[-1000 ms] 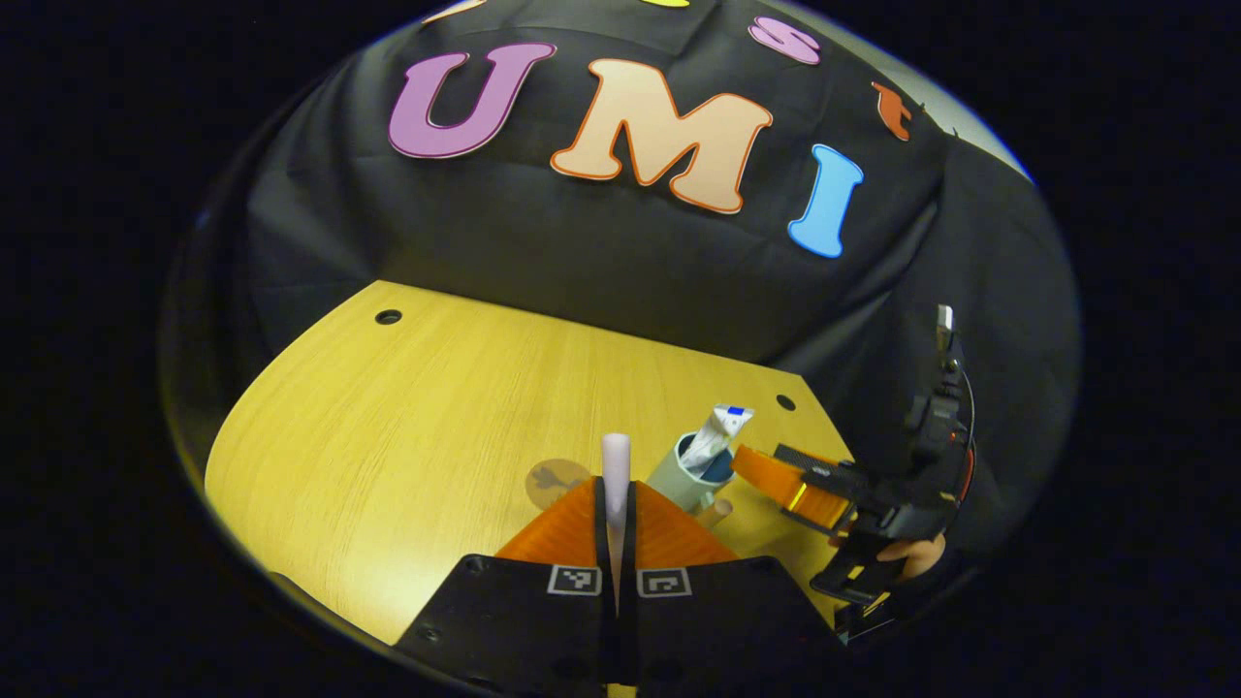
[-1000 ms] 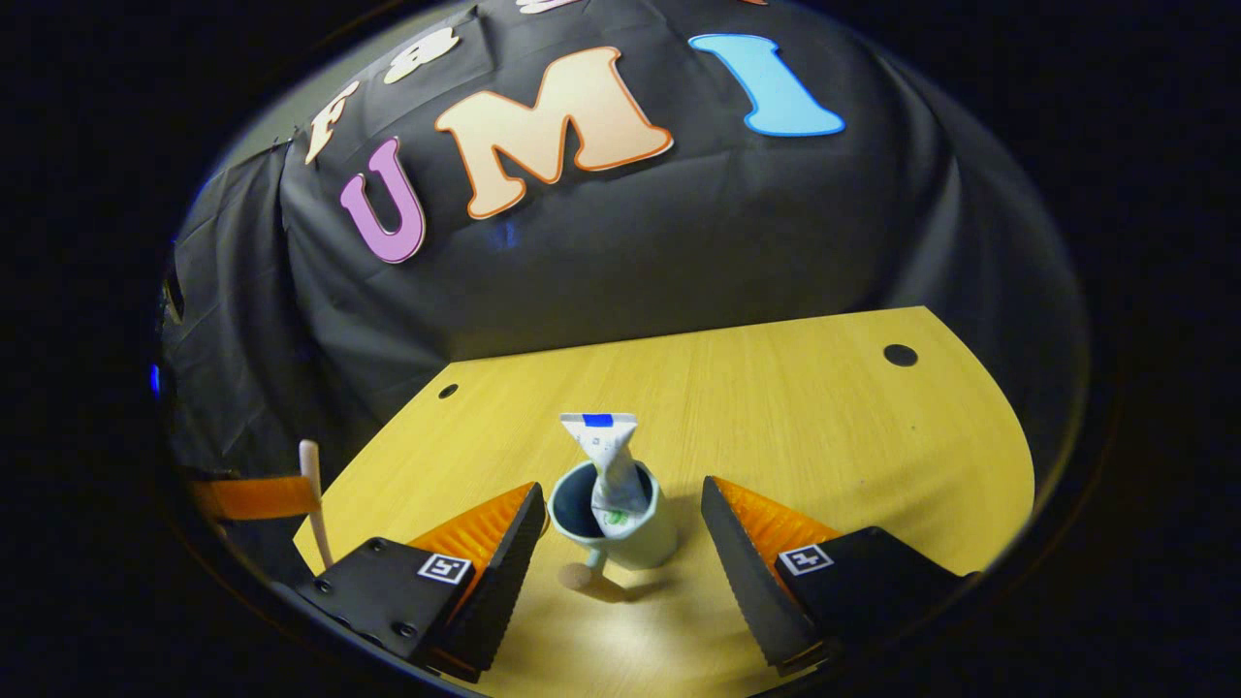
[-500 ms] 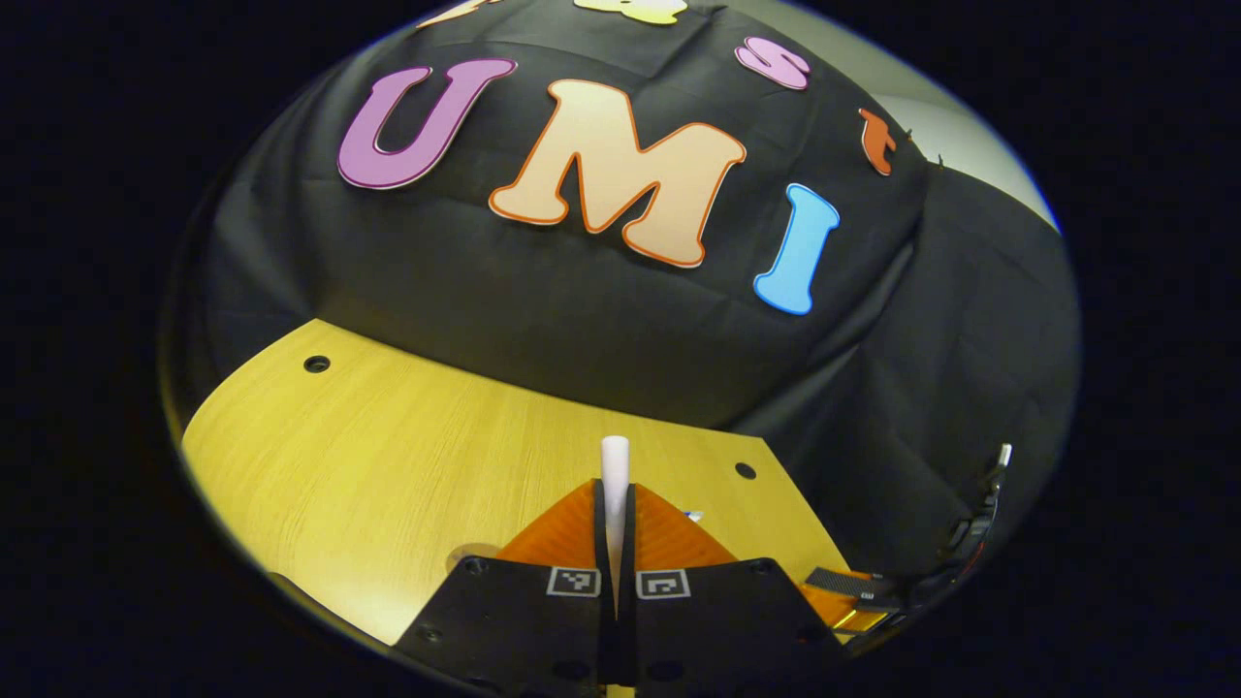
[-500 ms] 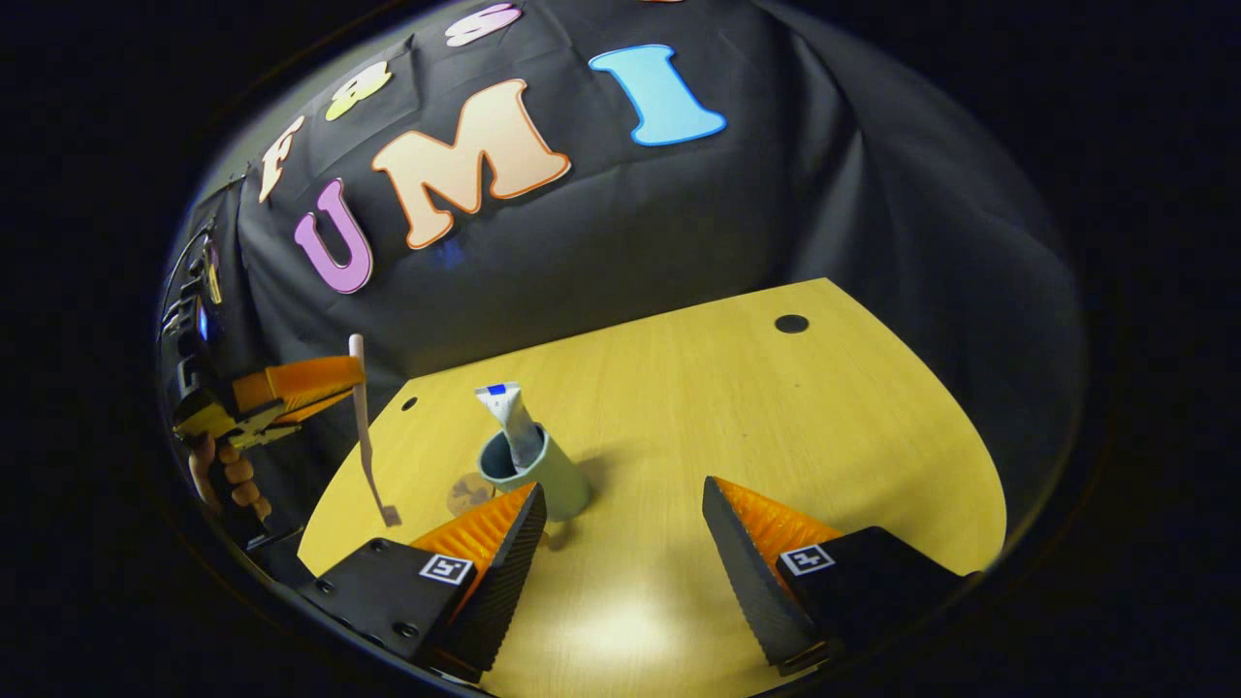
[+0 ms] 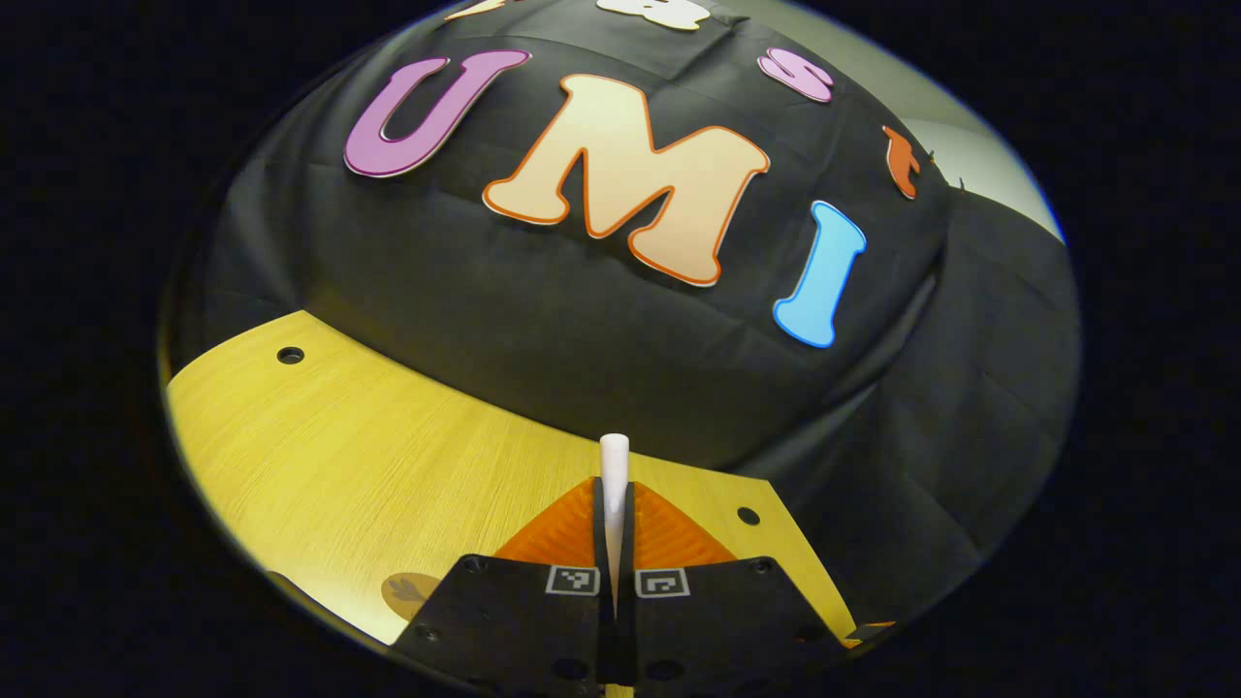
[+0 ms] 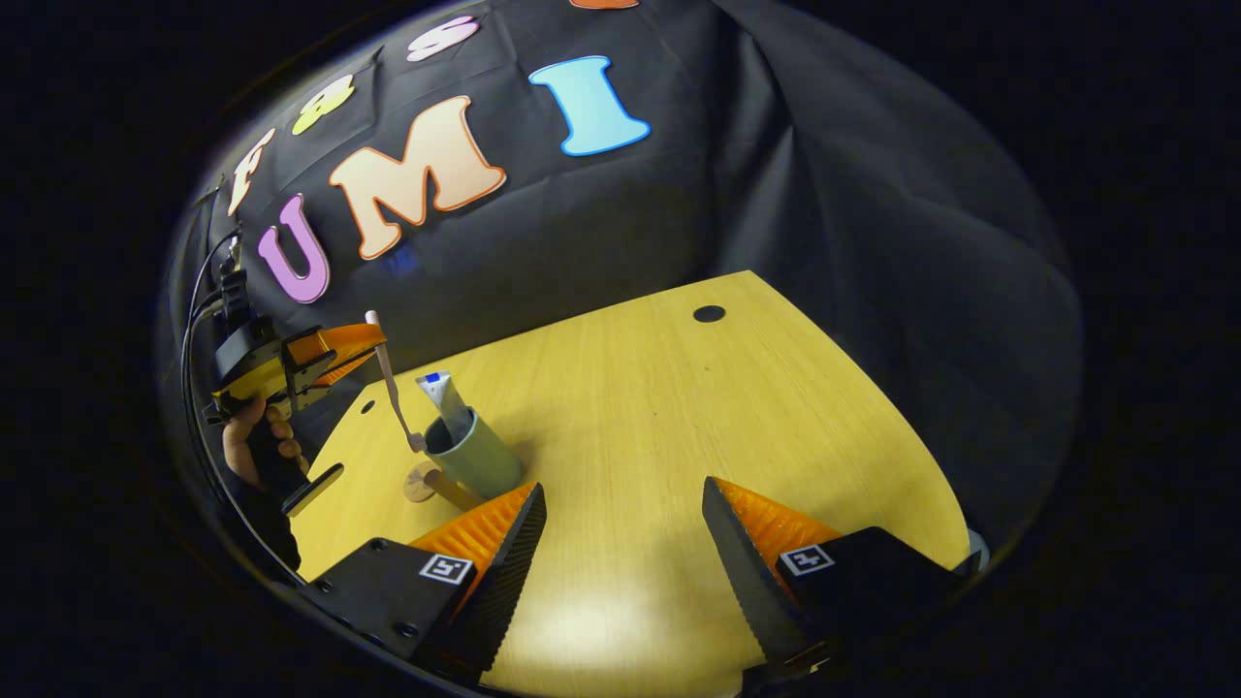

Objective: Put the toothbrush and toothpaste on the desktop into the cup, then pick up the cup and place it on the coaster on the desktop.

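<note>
Yellow wood desk [image 6: 679, 417]: carries the cup, the coaster and nothing loose that I can make out.
Landmark, cup [image 6: 475, 454]: grey-green, standing toward the left end of the desk in the right gripper view, slightly tilted by the lens.
Toothpaste [image 6: 444, 396]: already inside the cup, crimped end up.
Toothbrush [image 6: 393, 388]: hanging head-down just left of the cup, head at about rim level, not yet inside.
Left tool [image 6: 339, 349]: fingers clamped on the toothbrush handle; handle tip [image 5: 614, 460] pokes out between them.
Right tool [image 6: 620, 562]: fingers wide apart, holding nothing, near side of the cup.
Coaster [image 6: 422, 482]: brown disc just left of the cup's base; cup not on it.
Step in hand: delivering the toothbrush into the cup.
Next move, judged: shift the head over the cup's mouth, clear of the toothpaste, lower, release.
</note>
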Demonstrator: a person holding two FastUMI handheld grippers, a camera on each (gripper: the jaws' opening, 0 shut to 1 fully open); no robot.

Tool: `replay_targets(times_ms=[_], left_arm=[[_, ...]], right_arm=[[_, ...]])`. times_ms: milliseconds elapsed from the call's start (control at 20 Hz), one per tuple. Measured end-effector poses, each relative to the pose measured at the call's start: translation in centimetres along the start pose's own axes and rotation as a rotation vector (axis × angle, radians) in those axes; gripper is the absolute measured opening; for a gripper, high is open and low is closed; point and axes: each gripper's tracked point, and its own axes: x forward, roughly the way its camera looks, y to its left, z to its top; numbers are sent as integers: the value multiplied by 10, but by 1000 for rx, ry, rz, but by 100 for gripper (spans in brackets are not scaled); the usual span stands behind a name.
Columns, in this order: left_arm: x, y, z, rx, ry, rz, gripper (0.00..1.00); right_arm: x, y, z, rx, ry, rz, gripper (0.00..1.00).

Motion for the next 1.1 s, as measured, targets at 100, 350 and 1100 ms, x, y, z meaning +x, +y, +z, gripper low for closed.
replay_targets(times_ms=[100, 350, 1100], left_arm=[[7, 6, -10, -22, 6, 24, 0], [6, 7, -33, -20, 36, 36, 0], [-61, -22, -85, 130, 138, 4, 6]], right_arm=[[-1, -13, 3, 22, -4, -26, 99], [-1, -20, 2, 28, 1, -40, 99], [18, 38, 5, -43, 44, 150, 94]])
